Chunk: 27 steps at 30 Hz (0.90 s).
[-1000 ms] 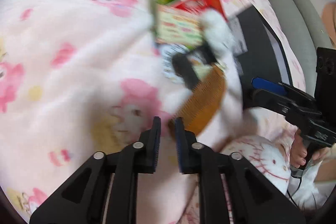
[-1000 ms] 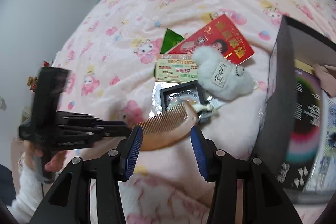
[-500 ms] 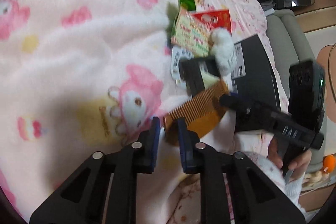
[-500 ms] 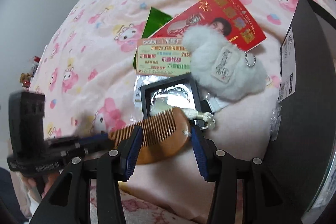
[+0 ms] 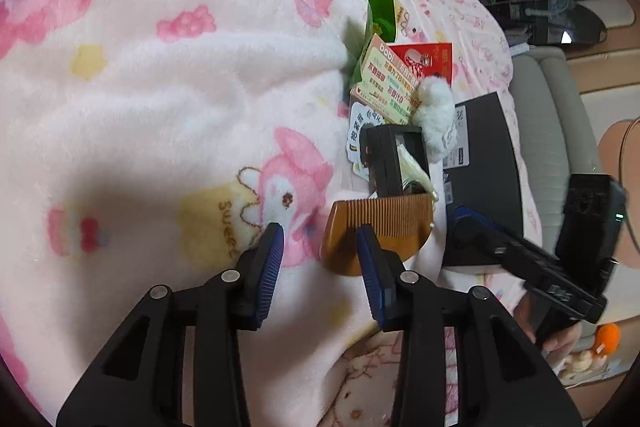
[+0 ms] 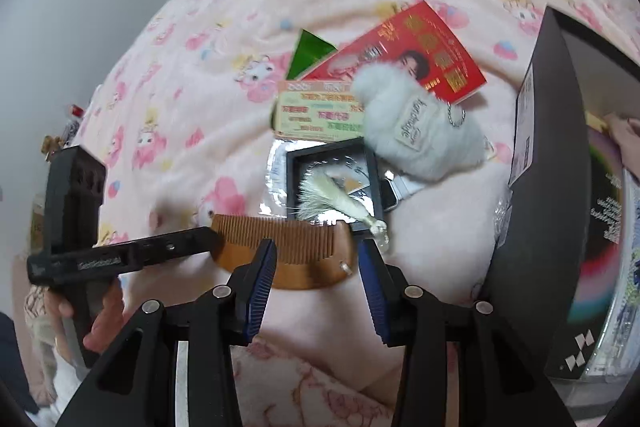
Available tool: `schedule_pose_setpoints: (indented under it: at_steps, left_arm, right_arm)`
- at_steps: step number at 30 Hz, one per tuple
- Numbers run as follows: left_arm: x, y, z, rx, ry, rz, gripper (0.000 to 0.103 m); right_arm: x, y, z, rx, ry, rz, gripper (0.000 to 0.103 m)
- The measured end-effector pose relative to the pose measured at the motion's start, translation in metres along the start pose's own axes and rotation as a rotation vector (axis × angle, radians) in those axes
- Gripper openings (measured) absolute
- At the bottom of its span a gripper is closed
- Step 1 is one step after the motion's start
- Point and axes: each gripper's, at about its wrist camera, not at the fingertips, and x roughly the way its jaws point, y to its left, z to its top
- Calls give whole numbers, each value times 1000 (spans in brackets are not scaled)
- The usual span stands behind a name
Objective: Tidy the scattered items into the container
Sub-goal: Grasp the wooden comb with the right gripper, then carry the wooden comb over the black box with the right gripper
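The wooden comb (image 6: 288,251) is lying crosswise just ahead of the right tongs (image 6: 316,283), both tongs gaping wide, the left tongs (image 5: 318,263) flanking its end.

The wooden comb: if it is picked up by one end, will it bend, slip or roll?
The comb looks like solid wood, so it probably stays stiff. Its polished back may be slightly slippery. It lies flat on the soft blanket, so rolling seems unlikely, but its thin teeth could be fragile.

the fluffy white pouch (image 6: 416,131) covers a corner of the red card (image 6: 420,59), black box (image 6: 560,187) runs off the right edge, its contents are blurry, and the flyer (image 6: 316,115) text is smeared too
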Motion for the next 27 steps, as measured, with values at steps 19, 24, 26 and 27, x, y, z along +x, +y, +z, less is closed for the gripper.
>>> schedule_pose_setpoints:
  at_steps: [19, 24, 26, 27]
  left_arm:
    - [-7, -3, -7, -43, -49, 99, 22]
    - [-13, -18, -9, -29, -57, 105, 24]
    - [-24, -32, -11, -6, -79, 96, 24]
    - [-31, -42, -11, 9, -91, 90, 24]
  right_arm:
    - [50, 5, -1, 60, 204, 136, 38]
    - [28, 0, 0, 73, 123, 201, 34]
    - [8, 4, -1, 49, 70, 207, 34]
    - [-7, 7, -1, 41, 43, 211, 34]
